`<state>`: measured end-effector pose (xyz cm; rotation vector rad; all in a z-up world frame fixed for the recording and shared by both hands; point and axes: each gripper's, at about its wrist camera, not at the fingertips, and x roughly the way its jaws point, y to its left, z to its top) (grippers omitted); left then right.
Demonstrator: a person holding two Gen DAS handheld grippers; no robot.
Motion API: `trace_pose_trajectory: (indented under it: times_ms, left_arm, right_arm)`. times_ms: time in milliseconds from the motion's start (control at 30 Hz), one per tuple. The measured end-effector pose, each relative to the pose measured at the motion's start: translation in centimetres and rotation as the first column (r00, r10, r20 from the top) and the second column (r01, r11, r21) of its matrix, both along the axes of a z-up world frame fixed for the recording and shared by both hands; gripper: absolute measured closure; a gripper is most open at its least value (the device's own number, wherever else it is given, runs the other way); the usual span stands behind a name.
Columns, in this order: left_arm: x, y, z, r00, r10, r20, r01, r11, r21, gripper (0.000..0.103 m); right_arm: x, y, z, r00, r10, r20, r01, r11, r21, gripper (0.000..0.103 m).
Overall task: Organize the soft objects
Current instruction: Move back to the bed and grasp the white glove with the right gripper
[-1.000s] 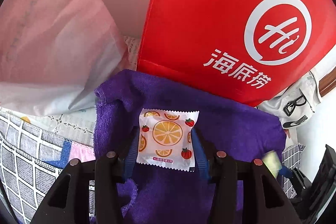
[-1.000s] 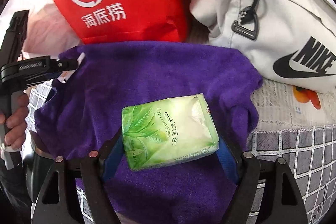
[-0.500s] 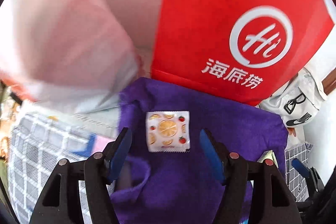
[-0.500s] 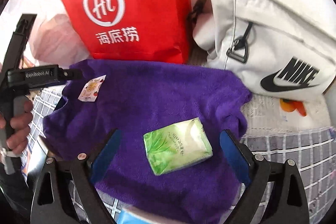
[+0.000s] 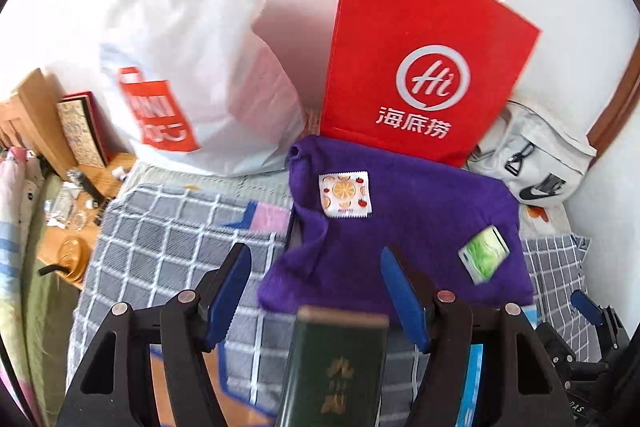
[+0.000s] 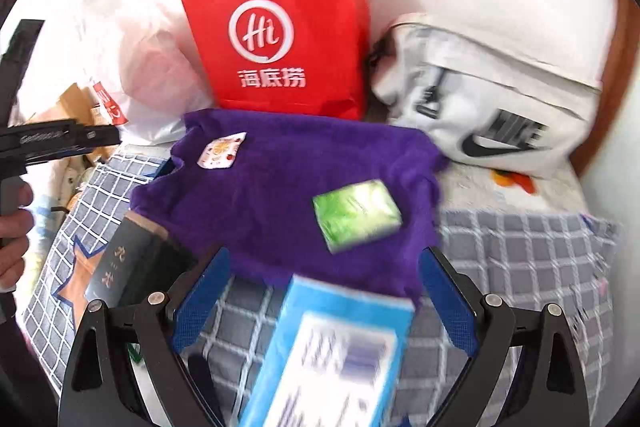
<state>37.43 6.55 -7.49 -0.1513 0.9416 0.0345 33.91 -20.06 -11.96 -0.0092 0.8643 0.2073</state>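
- Grey checked bedding fills the lower half of both views, with a white wall behind it.
- A purple towel lies spread on the bedding at mid-frame.
- On the towel's upper left part rests a small white sachet printed with orange slices; in the right wrist view it sits at the towel's upper left corner.
- A green tissue pack lies on the towel's right side, well apart from the sachet.
- Behind the towel, a red paper bag stands upright at top centre, a white plastic bag to its left and a white Nike bag to its right.
- The left gripper has its blue-padded fingers spread apart, holding nothing; a dark green book lies just below the gap.
- The right gripper is likewise spread wide and empty, above a blurred blue box at bottom centre.
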Motion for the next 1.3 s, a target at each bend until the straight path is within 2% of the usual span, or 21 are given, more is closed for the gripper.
trace_pose_trajectory:
  times_ms: [133, 267, 433, 633, 800, 867, 933, 967, 1033, 1100, 1133, 1200, 1300]
  left_arm:
    - [-4.0, 0.0, 0.9, 1.000, -0.012, 0.029, 0.013, 1.000, -0.027, 0.038]
    - [-7.5, 0.2, 0.9, 0.999, -0.037, 0.020, 0.038, 0.998, -0.044, 0.038]
    - [-12.1, 0.3, -0.8, 0.998, -0.057, 0.009, 0.057, 0.998, -0.034, 0.038]
    - [-16.4, 2.6, -3.7, 1.000, -0.021, -0.023, 0.020, 0.999, -0.047, 0.038]
    - [-18.8, 5.0, -5.5, 0.999, 0.030, -0.039, -0.033, 0.996, -0.078, 0.038]
    - [-19.5, 5.8, -6.2, 0.998, 0.032, -0.048, -0.037, 0.995, -0.095, 0.037]
    - [-20.2, 6.6, -6.9, 0.997, 0.046, -0.055, -0.052, 0.992, -0.119, 0.038]
    - [-20.3, 6.9, -7.2, 0.997, 0.050, -0.059, -0.057, 0.990, -0.125, 0.038]
    - [-20.7, 7.3, -7.8, 0.996, 0.054, -0.065, -0.062, 0.989, -0.135, 0.038]
    - [-20.9, 7.6, -8.4, 0.996, 0.055, -0.073, -0.065, 0.987, -0.148, 0.038]
    - [-20.9, 7.7, -8.7, 0.995, 0.057, -0.079, -0.069, 0.985, -0.157, 0.038]
    - [-21.0, 7.7, -9.4, 0.994, 0.058, -0.093, -0.074, 0.982, -0.176, 0.038]
    - [-21.0, 7.5, -10.1, 0.993, 0.051, -0.107, -0.071, 0.980, -0.188, 0.038]
  right_arm:
    - [-3.7, -0.1, 0.1, 1.000, 0.015, -0.006, -0.015, 1.000, 0.016, 0.009]
    - [-7.6, 0.2, -0.7, 0.999, 0.005, -0.045, -0.006, 1.000, -0.019, 0.009]
    - [-11.4, 0.8, -1.4, 0.998, 0.054, -0.045, -0.050, 0.995, 0.089, 0.009]
    - [-13.6, 4.6, -2.2, 0.994, 0.109, -0.019, -0.108, 0.993, 0.050, 0.009]
    - [-13.8, 7.3, -3.0, 0.987, 0.162, -0.022, -0.159, 0.981, 0.107, 0.010]
    - [-13.5, 8.4, -3.7, 0.984, 0.176, -0.034, -0.171, 0.980, 0.102, 0.016]
    - [-13.1, 9.4, -4.7, 0.981, 0.187, -0.060, -0.182, 0.980, 0.084, 0.034]
    - [-12.9, 9.9, -5.5, 0.977, 0.196, -0.083, -0.190, 0.979, 0.070, 0.039]
    - [-12.6, 10.6, -6.5, 0.970, 0.212, -0.115, -0.206, 0.976, 0.063, 0.059]
    - [-12.7, 11.1, -7.0, 0.967, 0.223, -0.123, -0.218, 0.975, 0.051, 0.064]
    - [-12.9, 11.2, -7.0, 0.969, 0.221, -0.112, -0.218, 0.975, 0.040, 0.072]
    - [-13.4, 11.2, -6.1, 0.969, 0.232, -0.082, -0.229, 0.972, 0.047, 0.081]
    - [-14.4, 10.3, -3.9, 0.973, 0.231, -0.021, -0.228, 0.969, 0.093, 0.082]
